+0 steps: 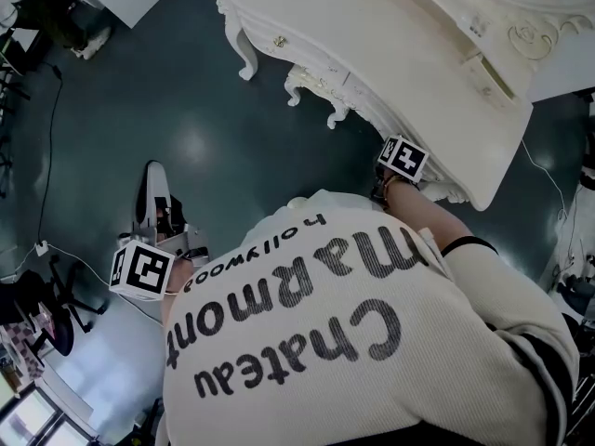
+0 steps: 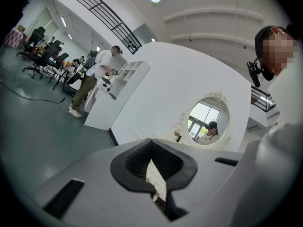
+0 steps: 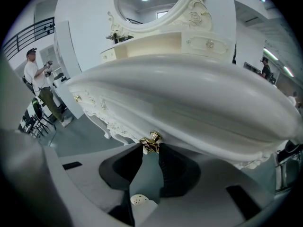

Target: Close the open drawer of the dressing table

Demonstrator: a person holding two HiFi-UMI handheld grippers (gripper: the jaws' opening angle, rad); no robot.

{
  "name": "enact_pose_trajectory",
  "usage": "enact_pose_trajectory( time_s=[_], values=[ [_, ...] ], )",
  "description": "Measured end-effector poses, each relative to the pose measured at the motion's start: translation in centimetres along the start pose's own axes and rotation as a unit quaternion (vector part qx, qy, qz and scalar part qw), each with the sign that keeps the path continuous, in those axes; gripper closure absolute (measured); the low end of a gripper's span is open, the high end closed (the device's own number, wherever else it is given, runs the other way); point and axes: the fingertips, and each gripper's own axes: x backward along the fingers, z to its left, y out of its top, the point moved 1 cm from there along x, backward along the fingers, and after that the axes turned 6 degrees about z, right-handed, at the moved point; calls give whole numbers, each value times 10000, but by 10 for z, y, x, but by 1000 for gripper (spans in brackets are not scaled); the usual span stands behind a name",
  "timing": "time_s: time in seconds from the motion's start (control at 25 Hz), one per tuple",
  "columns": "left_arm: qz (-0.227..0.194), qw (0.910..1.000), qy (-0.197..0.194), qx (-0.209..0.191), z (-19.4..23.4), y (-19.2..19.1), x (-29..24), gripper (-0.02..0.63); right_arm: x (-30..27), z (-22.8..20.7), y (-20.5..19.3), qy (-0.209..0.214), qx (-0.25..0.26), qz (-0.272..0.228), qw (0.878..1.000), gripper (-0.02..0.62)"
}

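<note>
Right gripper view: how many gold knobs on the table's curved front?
2. The near knob sits between the jaw tips of the right gripper; the far knob is at that front's left end. Others may be hidden.

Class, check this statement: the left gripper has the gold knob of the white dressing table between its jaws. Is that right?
Not quite: wrong gripper. It is the right gripper that has the gold knob of the white dressing table between its jaws. The right gripper view shows it.

Dressing table (image 1: 400,54): white, ornately carved, upright, far right.
Drawer knob (image 3: 151,142): gold, beneath the tabletop's near edge.
</note>
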Motion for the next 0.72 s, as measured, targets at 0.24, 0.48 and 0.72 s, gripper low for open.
enact_pose_trajectory(
  time_s=[0.24,0.48,0.72],
  values=[
    [9,10000,3,9,1,1,-3,597,0,1,1,-43,4,14,10000,471],
    [-4,10000,12,3,0,2,-5,598,0,0,3,-81,15,71,9999,472],
    [13,10000,47,4,1,2,-4,597,-1,0,3,-58,-89,107,9999,471]
  ],
)
